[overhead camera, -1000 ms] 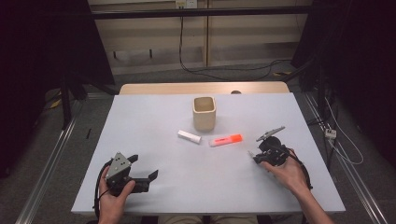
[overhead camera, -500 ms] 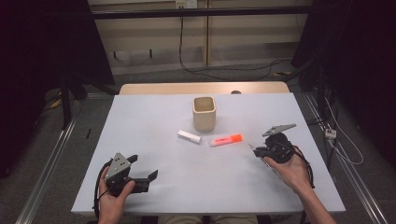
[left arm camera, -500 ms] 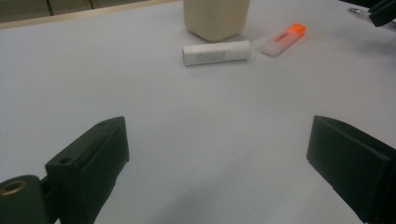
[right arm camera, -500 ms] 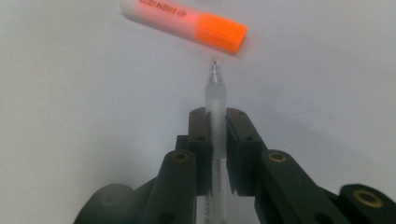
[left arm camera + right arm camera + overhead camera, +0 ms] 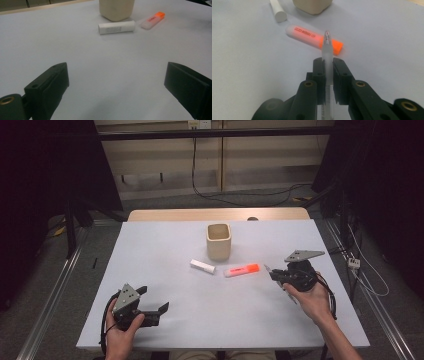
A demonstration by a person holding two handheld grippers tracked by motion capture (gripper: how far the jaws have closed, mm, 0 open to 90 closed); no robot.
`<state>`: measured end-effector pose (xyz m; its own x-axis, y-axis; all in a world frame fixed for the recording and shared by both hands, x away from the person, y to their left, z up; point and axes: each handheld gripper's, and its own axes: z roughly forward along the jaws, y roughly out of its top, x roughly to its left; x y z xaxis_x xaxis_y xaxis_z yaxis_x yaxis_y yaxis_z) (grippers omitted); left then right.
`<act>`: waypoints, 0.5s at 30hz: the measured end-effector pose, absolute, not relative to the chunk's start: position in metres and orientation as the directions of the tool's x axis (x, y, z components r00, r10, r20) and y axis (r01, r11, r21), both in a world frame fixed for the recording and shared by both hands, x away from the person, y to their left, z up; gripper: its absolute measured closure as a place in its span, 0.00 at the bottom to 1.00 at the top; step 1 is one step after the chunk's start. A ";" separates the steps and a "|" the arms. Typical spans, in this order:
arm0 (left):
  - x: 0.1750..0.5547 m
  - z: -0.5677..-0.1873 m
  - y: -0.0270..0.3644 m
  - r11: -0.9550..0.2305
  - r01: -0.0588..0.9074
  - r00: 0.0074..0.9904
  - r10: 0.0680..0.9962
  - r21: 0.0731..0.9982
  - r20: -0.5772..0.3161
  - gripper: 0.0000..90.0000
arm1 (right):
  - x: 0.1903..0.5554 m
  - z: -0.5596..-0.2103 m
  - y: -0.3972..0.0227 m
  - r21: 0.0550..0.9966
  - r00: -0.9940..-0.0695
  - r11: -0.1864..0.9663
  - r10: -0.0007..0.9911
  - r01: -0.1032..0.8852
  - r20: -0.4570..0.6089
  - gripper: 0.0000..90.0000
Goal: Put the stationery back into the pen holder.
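Right gripper view: pen (image 5: 327, 53) between clamping jaws

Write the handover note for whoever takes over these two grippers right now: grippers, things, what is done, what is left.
Right gripper: shut on a translucent pen, tip pointing past the jaws, held above the table near its right edge.
Left gripper: open, nothing between the jaws, near the front left of the table.
Things: beige cup upright at centre back; white tube and orange highlighter lying in front of it, apart from each other.
Done: pen picked up.
Left, as it looks: probably drop the pen into the cup, then the highlighter and the tube. The cup's inside cannot be made out.
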<state>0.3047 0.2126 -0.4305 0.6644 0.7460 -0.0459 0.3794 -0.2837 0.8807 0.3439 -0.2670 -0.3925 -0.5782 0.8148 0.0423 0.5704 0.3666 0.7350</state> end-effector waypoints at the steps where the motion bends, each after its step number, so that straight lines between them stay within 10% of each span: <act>1: 0.305 -0.431 0.212 -0.280 0.380 0.663 0.747 0.881 -0.049 0.06 | 0.344 -0.391 -0.266 0.742 -0.583 0.369 0.811 0.560 0.036 0.90; 15: 0.305 -0.431 0.214 -0.280 0.381 0.665 0.745 0.881 -0.050 0.06 | 0.358 -0.370 -0.256 0.824 -0.592 0.292 0.803 0.486 0.064 0.90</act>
<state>0.3045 0.2139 -0.4308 0.6646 0.7455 -0.0503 0.3809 -0.2801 0.8812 0.3576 -0.2557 -0.3698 -0.5920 0.8034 0.0639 0.4858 0.2924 0.8237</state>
